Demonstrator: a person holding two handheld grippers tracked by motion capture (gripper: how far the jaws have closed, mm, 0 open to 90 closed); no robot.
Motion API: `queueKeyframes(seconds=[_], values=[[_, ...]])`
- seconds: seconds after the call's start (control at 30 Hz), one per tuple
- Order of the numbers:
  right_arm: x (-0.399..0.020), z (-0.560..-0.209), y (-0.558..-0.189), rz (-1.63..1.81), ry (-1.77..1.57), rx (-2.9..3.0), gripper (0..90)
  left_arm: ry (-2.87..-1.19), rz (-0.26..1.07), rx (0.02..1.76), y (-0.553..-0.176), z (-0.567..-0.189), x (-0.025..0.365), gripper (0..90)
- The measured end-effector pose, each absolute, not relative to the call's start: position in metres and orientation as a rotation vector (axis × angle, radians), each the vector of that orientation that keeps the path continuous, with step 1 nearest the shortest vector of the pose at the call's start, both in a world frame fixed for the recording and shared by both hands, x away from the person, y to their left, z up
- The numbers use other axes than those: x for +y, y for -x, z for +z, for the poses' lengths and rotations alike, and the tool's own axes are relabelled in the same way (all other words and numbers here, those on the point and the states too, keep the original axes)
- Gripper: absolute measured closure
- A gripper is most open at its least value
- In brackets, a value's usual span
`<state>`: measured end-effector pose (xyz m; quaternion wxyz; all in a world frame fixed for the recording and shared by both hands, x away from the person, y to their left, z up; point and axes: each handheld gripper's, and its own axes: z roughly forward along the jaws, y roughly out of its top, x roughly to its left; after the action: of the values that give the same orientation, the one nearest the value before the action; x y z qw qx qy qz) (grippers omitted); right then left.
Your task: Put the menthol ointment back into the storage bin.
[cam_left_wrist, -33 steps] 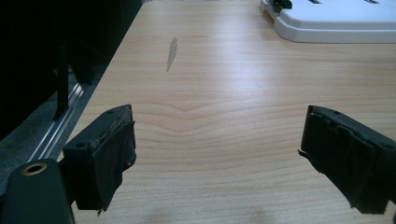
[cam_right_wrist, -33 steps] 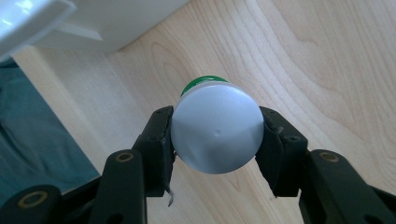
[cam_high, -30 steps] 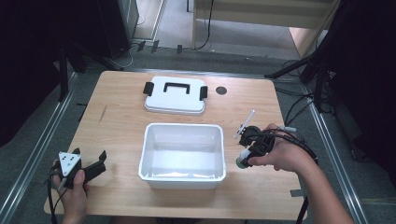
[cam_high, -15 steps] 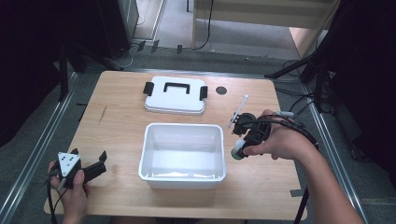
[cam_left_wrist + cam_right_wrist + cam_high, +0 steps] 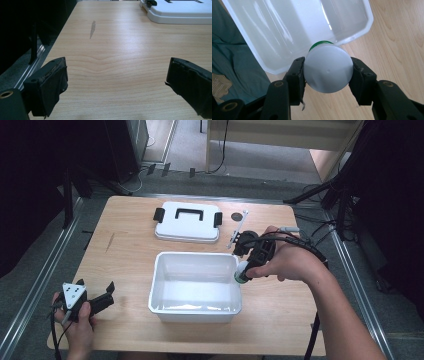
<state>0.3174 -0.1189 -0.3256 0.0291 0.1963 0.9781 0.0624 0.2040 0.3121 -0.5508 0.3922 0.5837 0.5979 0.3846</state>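
A wooden counter point(image 5: 125, 245) seen from above holds an open white plastic bin point(image 5: 196, 282) at its centre. The bin's white lid point(image 5: 187, 222), with a black handle and black side clips, lies flat behind it, well apart.

The right gripper point(image 5: 241, 270) is clenched around a small white bottle with a green cap point(image 5: 327, 71). It holds the bottle just over the bin's right rim, cap end pointing down toward the bin. In the right gripper view the bottle's round white base faces the camera, with a jaw pressed on each side.

The bottle looks light, rigid and smooth, so it may slip. A hold across the middle of its body seems safest.

The bin looks empty, its inside bare and glossy.

The left gripper point(image 5: 95, 300) rests near the counter's front left corner, jaws spread wide, grasping nothing.
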Motion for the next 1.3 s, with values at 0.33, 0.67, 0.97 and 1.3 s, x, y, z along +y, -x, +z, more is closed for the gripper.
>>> queueKeyframes(seconds=[0.33, 0.67, 0.97, 1.3], values=[[-0.094, -0.328, -0.318, 0.194, -0.533, 3.042, 51.7, -1.488, 0.964, 1.517, -0.205, -0.551, 0.312, 4.6], [-0.075, -0.348, -0.321, 0.188, -0.474, 3.073, 51.7, -1.492, 0.961, 1.515, -0.205, -0.551, 0.312, 4.6], [-0.067, -0.379, -0.324, 0.161, -0.432, 3.104, 51.7, -1.498, 0.956, 1.514, -0.205, -0.551, 0.313, 4.6], [-0.062, -0.414, -0.325, 0.152, -0.417, 3.127, 51.7, -1.501, 0.952, 1.515, -0.206, -0.551, 0.313, 4.6]])
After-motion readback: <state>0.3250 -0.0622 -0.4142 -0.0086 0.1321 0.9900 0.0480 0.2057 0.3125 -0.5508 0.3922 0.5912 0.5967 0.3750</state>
